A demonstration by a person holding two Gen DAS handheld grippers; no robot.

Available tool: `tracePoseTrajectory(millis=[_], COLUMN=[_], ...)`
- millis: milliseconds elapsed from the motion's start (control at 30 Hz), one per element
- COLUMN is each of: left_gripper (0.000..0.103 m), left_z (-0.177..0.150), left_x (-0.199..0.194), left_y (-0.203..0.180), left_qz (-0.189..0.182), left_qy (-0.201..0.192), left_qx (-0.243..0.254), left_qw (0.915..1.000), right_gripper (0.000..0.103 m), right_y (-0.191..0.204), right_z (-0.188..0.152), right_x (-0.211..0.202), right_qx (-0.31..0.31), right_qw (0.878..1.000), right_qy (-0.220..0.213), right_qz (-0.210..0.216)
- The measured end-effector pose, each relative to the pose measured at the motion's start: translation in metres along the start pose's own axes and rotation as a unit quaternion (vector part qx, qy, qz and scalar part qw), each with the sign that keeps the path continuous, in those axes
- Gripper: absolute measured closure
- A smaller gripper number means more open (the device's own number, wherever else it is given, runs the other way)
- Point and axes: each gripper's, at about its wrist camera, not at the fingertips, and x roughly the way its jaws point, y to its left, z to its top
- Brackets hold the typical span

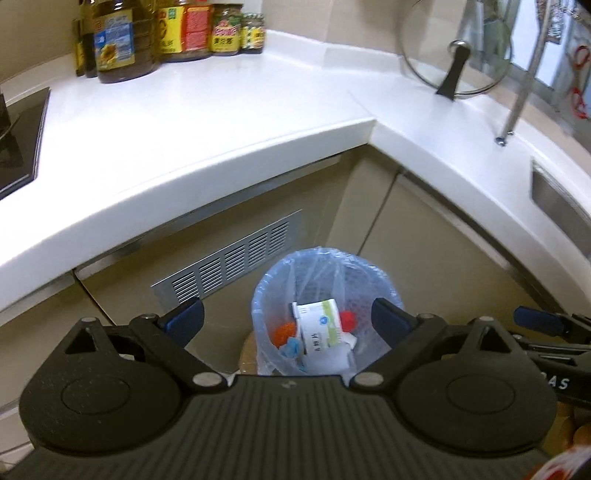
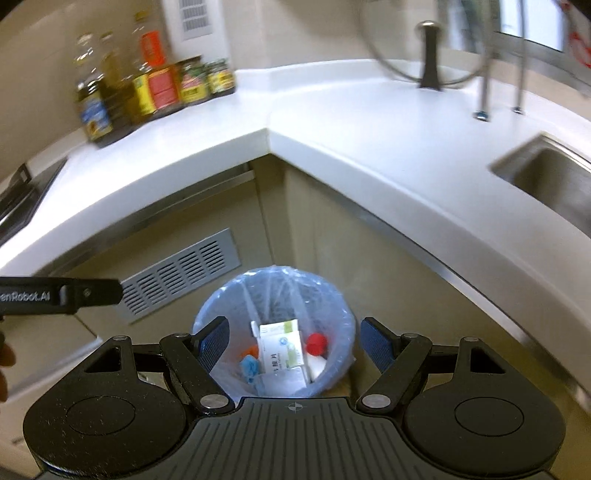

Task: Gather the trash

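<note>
A small bin lined with a blue plastic bag (image 1: pixel 386 284) stands on the floor in the corner under the counter. Inside lie a white and green box (image 1: pixel 321 325), a red cap (image 1: pixel 347 319), an orange scrap (image 1: pixel 284 330) and a blue scrap (image 1: pixel 293 347). My left gripper (image 1: pixel 286 312) hangs above the bin, open, with nothing between its blue pads. My right gripper (image 2: pixel 295 330) is also open and empty over the same bin (image 2: pixel 221 299), with the box (image 2: pixel 282 347) below it. One blue pad (image 1: pixel 535 319) of the right gripper shows at the right edge of the left wrist view.
A white L-shaped countertop (image 1: pixel 221 122) wraps the corner above the bin. Oil bottles and jars (image 1: pixel 177 33) stand at the back left, a glass lid on a stand (image 1: pixel 456 62) at the back right. A steel sink (image 2: pixel 554 184) lies right, a hob (image 1: pixel 18 140) left, a vent grille (image 1: pixel 229 258) below.
</note>
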Motion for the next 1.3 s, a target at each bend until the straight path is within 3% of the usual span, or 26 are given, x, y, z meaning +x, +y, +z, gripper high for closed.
tracePoseTrajectory(millis=[467,1300], left_gripper=[0.01,0.01], left_z=[-0.002,0.01], left_x=[-0.05,-0.064], left_y=[0.005,0.001], left_qz=[-0.033,-0.02], left_qy=[-0.026,-0.055], left_qx=[0.029,0.029], left_qw=[0.9987,0.9979], right_gripper=[0.025,0.025], right_y=[0.036,0.042], right_z=[-0.008,0.009], right_x=[-0.06,-0.071], right_qx=[0.018,0.007], right_qw=[0.998,0.997], right_qy=[-0.043,-0.064], right_qz=[-0.049,-0.053])
